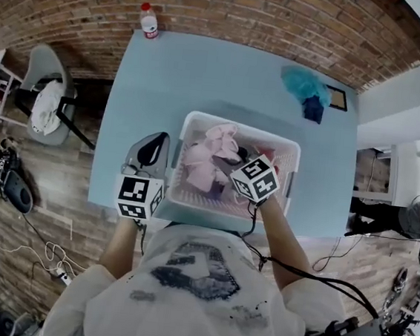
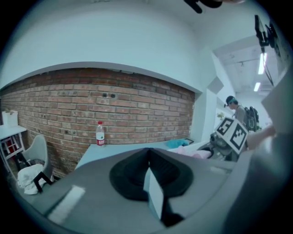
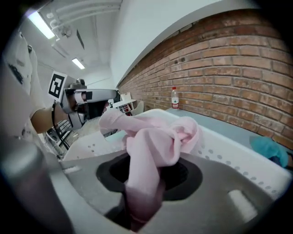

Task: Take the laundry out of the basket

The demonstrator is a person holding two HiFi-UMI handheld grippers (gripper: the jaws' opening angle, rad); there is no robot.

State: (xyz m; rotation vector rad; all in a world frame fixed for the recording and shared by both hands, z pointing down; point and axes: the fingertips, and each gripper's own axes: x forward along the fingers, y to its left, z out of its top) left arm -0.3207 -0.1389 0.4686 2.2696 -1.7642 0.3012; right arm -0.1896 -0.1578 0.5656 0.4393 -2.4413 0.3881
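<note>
Holding a bunched fold of pink garment [image 3: 155, 137] in the right gripper [image 3: 149, 167]. Jaws closed down onto the cloth, gap no wider than the fold, rest of it flopped forward over the tips. Looks like a pinch on one fold, not the bulk, so expect slip if yanked.

- Lift straight up, slow, until the hanging end clears the rim of the basket [image 3: 238, 160]. Can't tell from here whether the tail is caught in the pink pile [image 1: 208, 167] underneath.
- Keep the wrist angled down so the cloth hangs off the tips instead of wrapping back over the gripper body.
- Carry across to bare table [image 1: 205, 73] beyond the far rim. Stay short of the teal cloth [image 1: 302, 82] and well apart from the bottle [image 1: 148, 21] at the far edge.
- Release only once the cloth rests on the surface, no dropping from height.

Nothing in the left gripper [image 2: 147, 153]: jaws together, sitting just beside the basket's left wall. Worth pressing it onto that wall if the basket starts rising with the lift.

Left in the basket by the look of it: more pink, plus dark and red pieces [image 1: 260, 152] toward the right side. Early in the job, probably.
</note>
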